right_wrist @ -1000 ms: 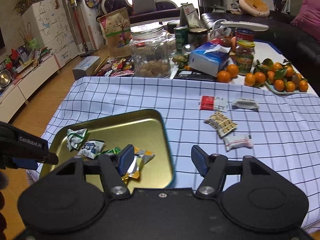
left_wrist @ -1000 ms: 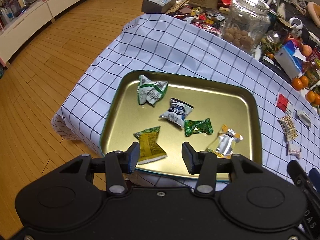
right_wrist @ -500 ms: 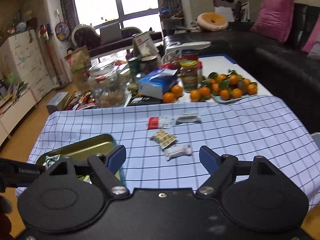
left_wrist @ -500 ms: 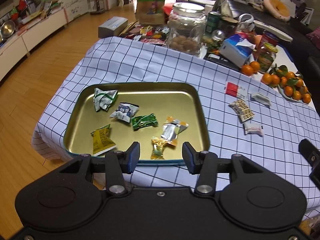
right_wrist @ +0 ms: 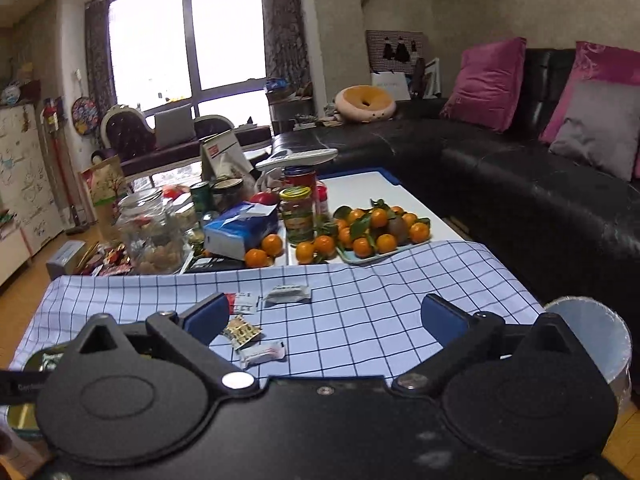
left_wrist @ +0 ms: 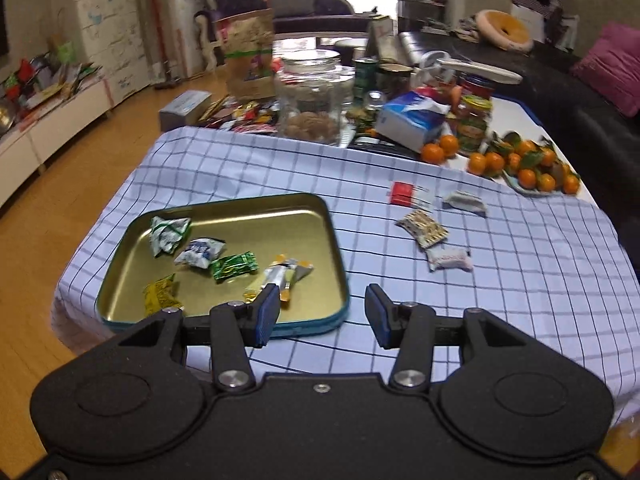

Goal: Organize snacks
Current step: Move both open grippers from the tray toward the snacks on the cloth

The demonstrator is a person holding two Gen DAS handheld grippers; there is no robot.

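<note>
A gold tin tray (left_wrist: 304, 216) with a teal rim sits on the checked cloth and holds several wrapped snacks, among them a green one (left_wrist: 234, 266) and a yellow one (left_wrist: 162, 298). More snacks lie loose on the cloth: a red packet (left_wrist: 402, 193), a white one (left_wrist: 464, 201), a patterned one (left_wrist: 422, 228) and a white-red one (left_wrist: 448, 258). My left gripper (left_wrist: 320, 312) is open and empty above the tray's near right corner. My right gripper (right_wrist: 326, 318) is wide open and empty, held above the cloth near the loose snacks (right_wrist: 262, 354).
A glass cookie jar (left_wrist: 310, 98), tissue box (left_wrist: 412, 120), jars and a plate of tangerines (left_wrist: 528, 164) crowd the table's far side. A black sofa (right_wrist: 520, 184) runs along the right. A white bin (right_wrist: 592, 340) stands by the table's right corner.
Both views have swung to the right and risen, away from the tray toward the loose snacks. The right gripper has opened wider. A further yellow-wrapped snack appeared in the tray between the earliest frames.
</note>
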